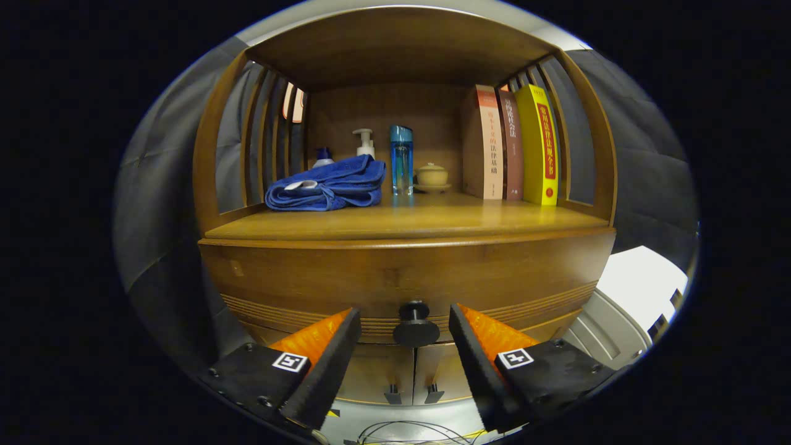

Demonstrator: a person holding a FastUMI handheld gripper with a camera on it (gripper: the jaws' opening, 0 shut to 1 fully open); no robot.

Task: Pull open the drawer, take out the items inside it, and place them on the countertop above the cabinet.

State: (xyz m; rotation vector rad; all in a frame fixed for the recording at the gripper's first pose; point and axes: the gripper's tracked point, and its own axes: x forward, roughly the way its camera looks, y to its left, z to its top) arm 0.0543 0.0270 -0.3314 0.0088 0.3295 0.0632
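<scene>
Drawer (395,278): closed, its wooden front running across the cabinet just under the table.
Knob (415,322): dark and round, low on the drawer front, centred.
Fingers (405,321): spread wide, one on each side of the knob, neither touching it.
Table (432,221): wooden top directly above the drawer.
Towel (327,185): blue, folded, above the drawer's left half.
Pump bottle (364,143): behind the towel.
Blue bottle (401,159): upright, above the knob.
Lidded cup (431,175): just right of the blue bottle.
Books (516,147): three, upright, above the drawer's right half.
Cabinet doors (395,371): shut, below the drawer.
</scene>
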